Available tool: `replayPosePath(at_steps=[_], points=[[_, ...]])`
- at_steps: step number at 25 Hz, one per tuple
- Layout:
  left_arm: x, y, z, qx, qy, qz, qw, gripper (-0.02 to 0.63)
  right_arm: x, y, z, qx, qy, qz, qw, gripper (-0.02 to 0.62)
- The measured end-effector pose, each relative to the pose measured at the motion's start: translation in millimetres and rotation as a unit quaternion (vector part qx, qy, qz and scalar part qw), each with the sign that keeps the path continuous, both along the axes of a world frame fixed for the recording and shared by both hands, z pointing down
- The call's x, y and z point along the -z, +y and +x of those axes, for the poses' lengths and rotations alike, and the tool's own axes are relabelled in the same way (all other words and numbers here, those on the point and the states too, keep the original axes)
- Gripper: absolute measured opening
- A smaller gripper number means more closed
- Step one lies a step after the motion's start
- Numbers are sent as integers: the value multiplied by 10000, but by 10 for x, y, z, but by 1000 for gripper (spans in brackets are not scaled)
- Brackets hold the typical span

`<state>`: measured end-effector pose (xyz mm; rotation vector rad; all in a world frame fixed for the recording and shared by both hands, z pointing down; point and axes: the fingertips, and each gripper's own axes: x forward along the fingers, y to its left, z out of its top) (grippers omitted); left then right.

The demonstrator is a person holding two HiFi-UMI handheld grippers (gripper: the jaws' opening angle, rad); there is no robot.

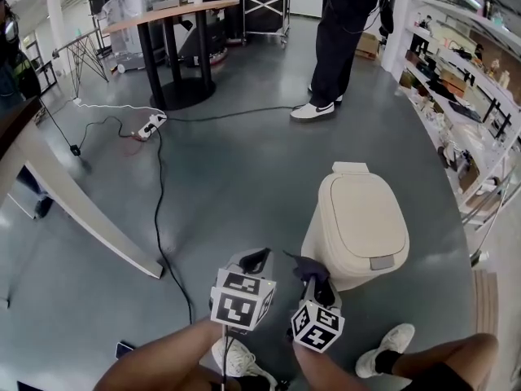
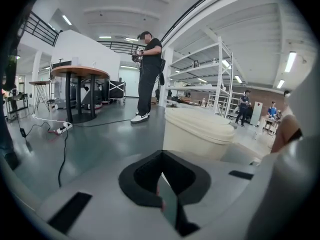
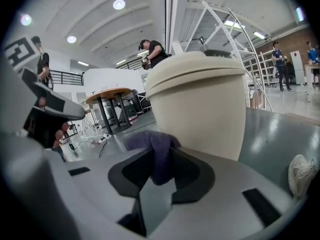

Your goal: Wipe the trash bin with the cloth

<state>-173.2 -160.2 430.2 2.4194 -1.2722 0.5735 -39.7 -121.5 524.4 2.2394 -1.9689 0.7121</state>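
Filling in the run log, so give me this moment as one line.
left gripper: shut, empty | right gripper: shut on purple cloth | trash bin: upright, cloth at its side wall, contact unclear

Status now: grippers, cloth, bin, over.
Left gripper shut, empty. Right gripper shut on cloth, close to bin side; contact unclear. Lid closed. Nothing in between.

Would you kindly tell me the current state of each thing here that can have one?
trash bin: upright, lid closed.
cloth: bunched, pinched in the right gripper, close beside the trash bin's wall; contact unclear.
right gripper: shut on the cloth.
left gripper: shut, nothing between its jaws.
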Motion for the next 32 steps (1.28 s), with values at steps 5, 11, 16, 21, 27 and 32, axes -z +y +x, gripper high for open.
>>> replayPosePath(at_steps=[5,11,16,21,27,32], points=[[-21,-2,59,-47,-58,72,9999,0,-278,-65,-5,59,235,-88,9997,94],[-269,-35,29,-176,-441,14,9989,0,-639,-101,-19,-81,272,-336,9990,94],[-368,-80,-16,-197,-539,-66,9983,0,-963,-155,-38,-209,238,-506,9982,94],[-374,-83,7,-232,-443,-137,9987,0,-1272,-200,-41,-372,40,-864,9956,94],[-442,-182,-36,-278,-701,9,9972,0,-1527,-230,-37,-385,56,-1194,9921,94],[-365,-249,0,-195,-661,-29,9976,0,-1562,-231,-60,-284,145,-1236,9918,94]])
